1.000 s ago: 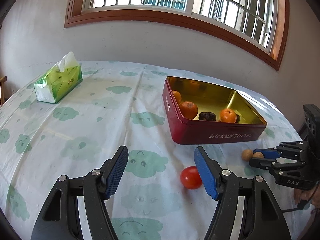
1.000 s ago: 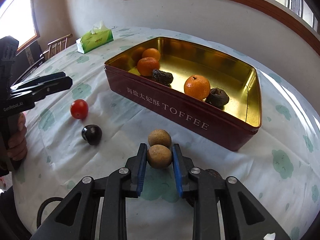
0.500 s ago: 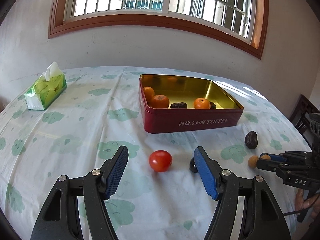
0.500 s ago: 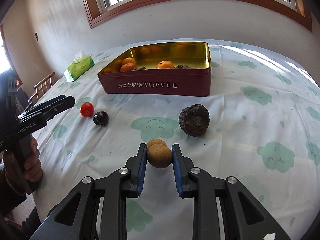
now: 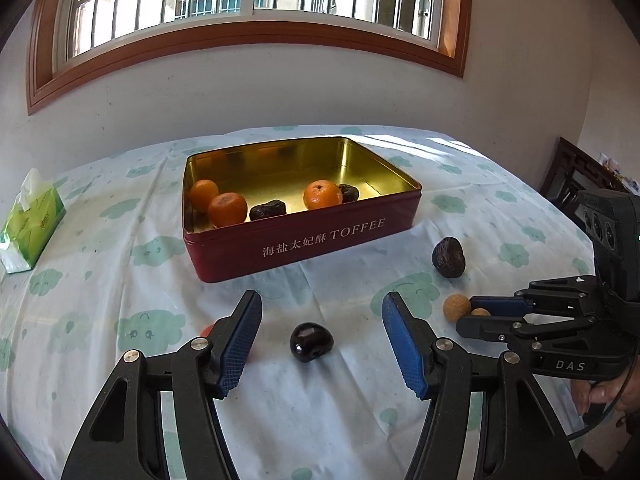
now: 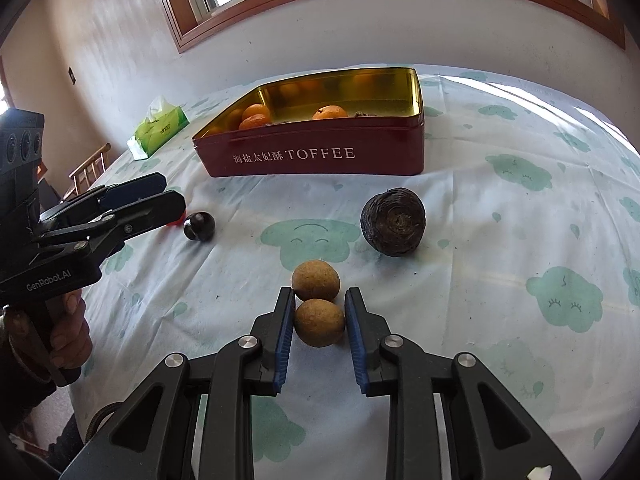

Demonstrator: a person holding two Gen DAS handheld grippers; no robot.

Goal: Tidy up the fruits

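Down between the right gripper (image 6: 320,322) fingers sits a tan round fruit (image 6: 319,322), both blue pads pressed narrowly against its sides, resting on the tabletop (image 6: 500,280). Second tan fruit (image 6: 315,280) touches it, just beyond the fingertips. Wrinkled dark fruit (image 6: 393,221) lies near, toward the red toffee tin (image 6: 320,156), which holds three oranges and dark dried fruits.

Left gripper (image 5: 320,338): fingers about half apart and have just been closing; a glossy dark plum-like fruit (image 5: 311,341) lies on the cloth between them, pads not touching it. Red tomato (image 5: 206,330) shows only as a sliver behind the left finger (image 5: 240,340). Green tissue pack (image 5: 28,232) sits at the far left edge of the tabletop.
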